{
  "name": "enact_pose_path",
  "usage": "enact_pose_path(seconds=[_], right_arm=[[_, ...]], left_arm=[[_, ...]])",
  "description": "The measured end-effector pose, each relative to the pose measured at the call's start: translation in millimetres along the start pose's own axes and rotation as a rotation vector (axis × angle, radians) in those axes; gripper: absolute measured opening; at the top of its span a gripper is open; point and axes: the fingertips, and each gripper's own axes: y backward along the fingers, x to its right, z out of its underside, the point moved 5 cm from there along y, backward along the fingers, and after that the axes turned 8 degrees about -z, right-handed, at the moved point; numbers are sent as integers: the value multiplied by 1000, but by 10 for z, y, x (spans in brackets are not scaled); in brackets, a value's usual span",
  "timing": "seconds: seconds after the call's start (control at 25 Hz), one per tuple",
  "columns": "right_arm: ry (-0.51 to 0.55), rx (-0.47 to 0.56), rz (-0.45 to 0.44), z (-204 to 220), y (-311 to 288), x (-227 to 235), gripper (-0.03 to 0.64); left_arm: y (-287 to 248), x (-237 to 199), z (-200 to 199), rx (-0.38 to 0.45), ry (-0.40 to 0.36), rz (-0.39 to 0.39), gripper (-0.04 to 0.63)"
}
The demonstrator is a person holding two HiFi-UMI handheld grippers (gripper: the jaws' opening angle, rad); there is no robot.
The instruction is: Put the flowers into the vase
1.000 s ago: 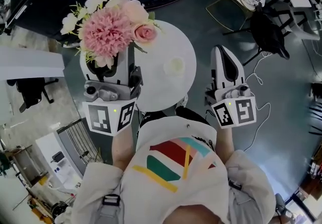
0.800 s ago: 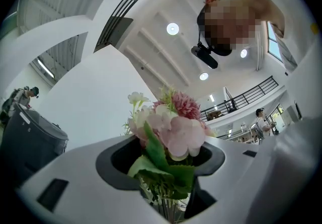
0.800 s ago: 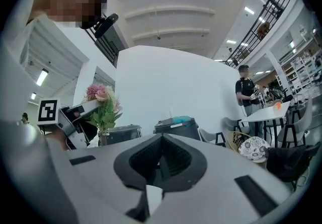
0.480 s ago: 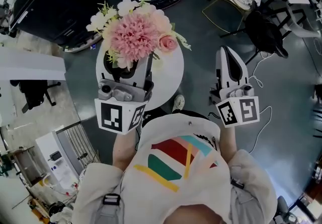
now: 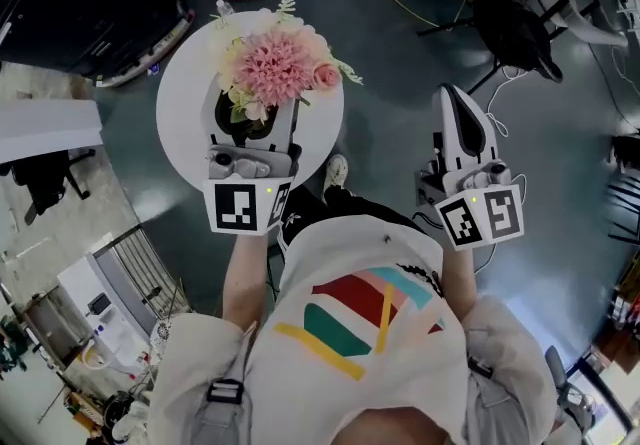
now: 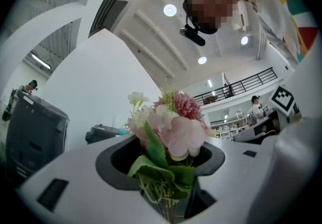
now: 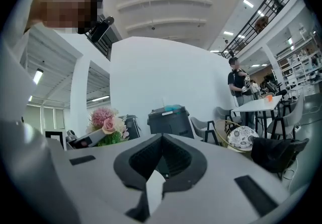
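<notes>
Bouquet (image 5: 275, 68) pinched by its stems in left tongs (image 5: 256, 128), right tongs (image 5: 455, 103) closed empty; it hides what's below, so it could miss the vase.

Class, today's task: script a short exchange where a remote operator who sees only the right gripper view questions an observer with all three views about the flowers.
Operator: I see flowers at far left. Are they gripped?
Observer: Yes; the left gripper has its jaws closed on the stems, as its own view shows.
Operator: What is below them?
Observer: In the head view, a round white table.
</notes>
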Motion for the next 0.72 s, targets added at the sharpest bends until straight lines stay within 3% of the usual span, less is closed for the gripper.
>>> enact_pose_path(seconds=[0.12,0.28,0.4,0.72], right_arm=[[6,-85,1,148,99,0,9],[14,-147,-24,351,28,-38,9],[32,-172,-61,408,-76,-143,9],[57,-182,-137,439,-215,-433,9]], left_arm=[[92,-3,229,-24,-7,-36,261],[99,-63,441,5,-83,-60,261],[147,-109,590,-17,-65,-70,270],[288,-110,758,-140,-46,-24,492]])
